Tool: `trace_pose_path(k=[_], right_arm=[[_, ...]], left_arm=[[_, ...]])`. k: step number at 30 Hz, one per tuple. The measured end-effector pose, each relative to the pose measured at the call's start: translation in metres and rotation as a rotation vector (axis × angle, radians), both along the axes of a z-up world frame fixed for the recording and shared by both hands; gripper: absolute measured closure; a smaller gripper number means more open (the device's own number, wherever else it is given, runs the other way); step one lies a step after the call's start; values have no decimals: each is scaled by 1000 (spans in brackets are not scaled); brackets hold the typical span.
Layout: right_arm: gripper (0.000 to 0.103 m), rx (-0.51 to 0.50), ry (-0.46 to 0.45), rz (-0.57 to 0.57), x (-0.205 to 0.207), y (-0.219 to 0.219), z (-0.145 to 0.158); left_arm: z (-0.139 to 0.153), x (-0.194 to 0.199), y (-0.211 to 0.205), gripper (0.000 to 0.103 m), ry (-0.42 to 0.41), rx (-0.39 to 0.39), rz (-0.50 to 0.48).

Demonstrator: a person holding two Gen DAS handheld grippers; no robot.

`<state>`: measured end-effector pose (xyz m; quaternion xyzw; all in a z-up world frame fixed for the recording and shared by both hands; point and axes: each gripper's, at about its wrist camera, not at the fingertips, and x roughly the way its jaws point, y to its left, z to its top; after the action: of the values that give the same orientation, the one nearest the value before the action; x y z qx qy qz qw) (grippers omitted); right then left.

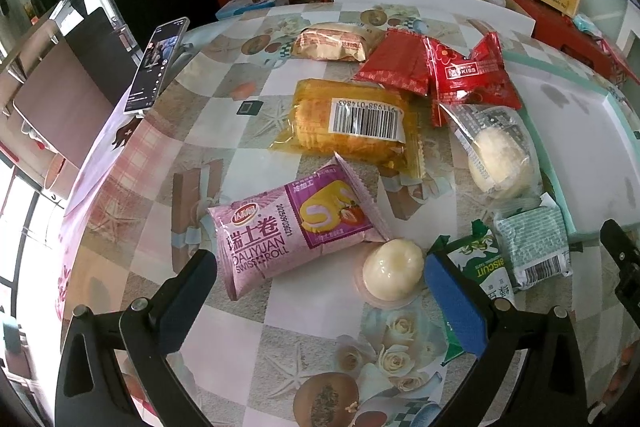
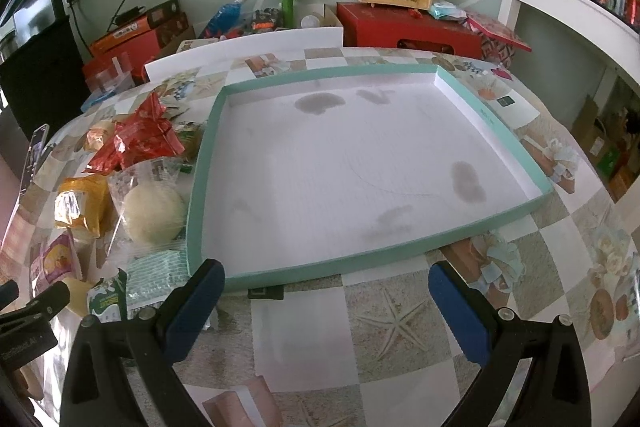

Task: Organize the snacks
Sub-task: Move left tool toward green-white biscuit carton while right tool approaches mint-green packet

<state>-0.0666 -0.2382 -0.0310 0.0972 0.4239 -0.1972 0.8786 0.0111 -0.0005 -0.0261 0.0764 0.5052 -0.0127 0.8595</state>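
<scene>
The left gripper [image 1: 320,291] is held spread above the worktop [image 1: 256,331], with the pink Swiss roll packet [image 1: 292,227] at its 12 o'clock. The right gripper [image 2: 326,297] is also spread; the shallow mint-rimmed box [image 2: 196,179] is seen at 12 o'clock.
</scene>
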Motion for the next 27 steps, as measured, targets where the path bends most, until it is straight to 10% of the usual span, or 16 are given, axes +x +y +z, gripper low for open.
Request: trace_pose_path(k=[27], right_arm=[[0, 9, 16, 3, 2, 1, -5]], left_arm=[[-5, -3, 0, 0, 9, 3, -1]])
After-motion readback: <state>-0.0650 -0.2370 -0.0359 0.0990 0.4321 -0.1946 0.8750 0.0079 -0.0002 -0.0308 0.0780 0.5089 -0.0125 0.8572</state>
